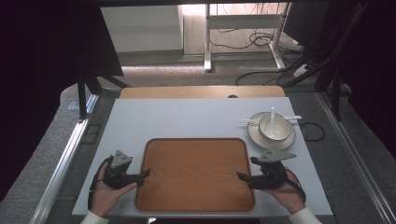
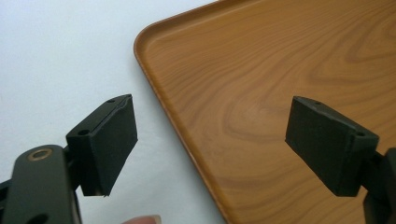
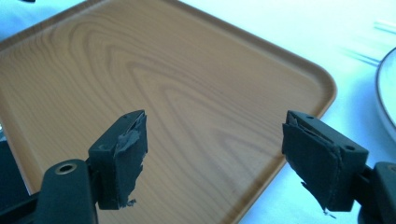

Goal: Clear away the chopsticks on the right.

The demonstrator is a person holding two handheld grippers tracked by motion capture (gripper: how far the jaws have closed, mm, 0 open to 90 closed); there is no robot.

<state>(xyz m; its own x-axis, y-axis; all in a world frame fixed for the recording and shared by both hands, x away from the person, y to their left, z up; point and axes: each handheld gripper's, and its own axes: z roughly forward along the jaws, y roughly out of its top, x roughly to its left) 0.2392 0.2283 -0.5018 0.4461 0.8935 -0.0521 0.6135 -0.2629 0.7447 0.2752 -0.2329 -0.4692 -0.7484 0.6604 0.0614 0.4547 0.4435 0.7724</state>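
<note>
My left gripper [image 1: 145, 172] at left rim of wooden tray [image 1: 196, 173], jaws wide, rim between them, pads touching nothing. Tray sits mid-table, bare. My right gripper [image 1: 241, 176] at tray's right rim, jaws wide too, holding nothing, pointing in over tray. Beyond tray's far right corner: plate [image 1: 254, 135] carrying bowl [image 1: 275, 128] with spoon [image 1: 272, 114].

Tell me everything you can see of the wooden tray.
The tray is a rounded rectangle with a low raised rim and brown wood-grain finish, looking like laminate or moulded wood. It lies flat and empty on the white table top, near the person's edge. The left gripper and right gripper, both open, point at its side rims; whether they touch it is unclear.
</note>
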